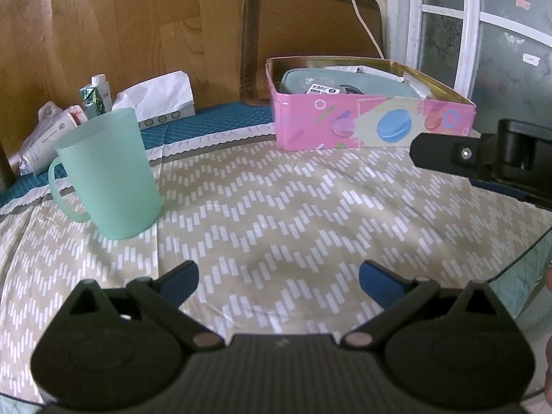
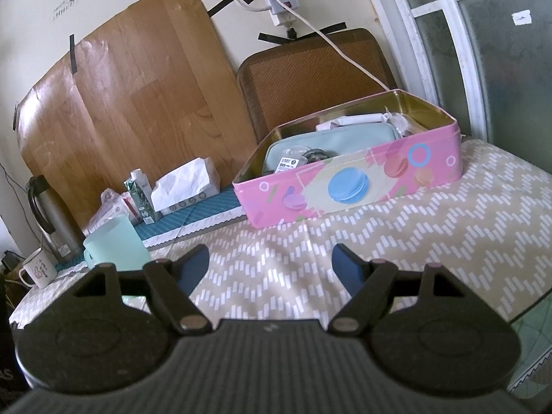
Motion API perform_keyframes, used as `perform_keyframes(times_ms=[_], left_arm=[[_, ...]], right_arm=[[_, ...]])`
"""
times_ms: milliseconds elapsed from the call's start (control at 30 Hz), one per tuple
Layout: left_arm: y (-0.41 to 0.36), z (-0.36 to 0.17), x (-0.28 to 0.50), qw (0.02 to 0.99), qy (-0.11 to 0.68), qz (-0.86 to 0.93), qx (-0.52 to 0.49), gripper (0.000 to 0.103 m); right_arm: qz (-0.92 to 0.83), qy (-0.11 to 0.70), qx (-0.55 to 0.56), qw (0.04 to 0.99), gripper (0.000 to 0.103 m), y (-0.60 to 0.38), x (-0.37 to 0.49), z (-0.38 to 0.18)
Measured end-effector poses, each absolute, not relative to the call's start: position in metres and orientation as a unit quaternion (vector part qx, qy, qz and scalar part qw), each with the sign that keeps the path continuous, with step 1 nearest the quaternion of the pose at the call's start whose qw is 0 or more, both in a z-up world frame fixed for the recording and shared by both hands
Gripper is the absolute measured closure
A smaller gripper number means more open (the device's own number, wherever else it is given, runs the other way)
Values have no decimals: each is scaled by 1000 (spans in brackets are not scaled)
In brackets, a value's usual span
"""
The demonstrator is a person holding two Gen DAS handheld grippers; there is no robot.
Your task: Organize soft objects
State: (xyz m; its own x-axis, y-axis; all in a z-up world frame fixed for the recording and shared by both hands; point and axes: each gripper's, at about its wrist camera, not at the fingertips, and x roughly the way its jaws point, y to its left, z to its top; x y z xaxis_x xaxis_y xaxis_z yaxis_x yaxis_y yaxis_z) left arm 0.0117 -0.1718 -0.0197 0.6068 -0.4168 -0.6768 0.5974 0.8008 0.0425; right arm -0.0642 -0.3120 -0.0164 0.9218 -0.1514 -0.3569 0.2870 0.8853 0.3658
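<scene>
Hovering low over the patterned counter (image 1: pixel 276 186), the left tool (image 1: pixel 277 277) has its blue fingers spread wide with nothing between them. Same story for the right tool (image 2: pixel 270 264): parted, empty, also seen poking in from the right in the left wrist view.

Ahead sits one pink tin (image 2: pixel 345 186), lid off, its long axis running left to right. Inside lies one pale-green soft pouch (image 2: pixel 331 139), with crumpled white paper behind it. The tin lies far and to the right of the left tool, nearly straight ahead of the right one, so the right hand looks nearer.

Off left: one mint cup (image 1: pixel 107 172), one tissue box (image 1: pixel 162 103), one carton (image 1: pixel 95 98).
</scene>
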Motion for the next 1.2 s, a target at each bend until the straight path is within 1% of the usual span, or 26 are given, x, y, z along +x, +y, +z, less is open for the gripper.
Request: perform_keyframes(times_ms=[1200], left_arm=[[-168, -20, 16, 889, 349, -271, 118, 0]], right_arm=[[-112, 165, 207, 958, 23, -309, -63, -18]])
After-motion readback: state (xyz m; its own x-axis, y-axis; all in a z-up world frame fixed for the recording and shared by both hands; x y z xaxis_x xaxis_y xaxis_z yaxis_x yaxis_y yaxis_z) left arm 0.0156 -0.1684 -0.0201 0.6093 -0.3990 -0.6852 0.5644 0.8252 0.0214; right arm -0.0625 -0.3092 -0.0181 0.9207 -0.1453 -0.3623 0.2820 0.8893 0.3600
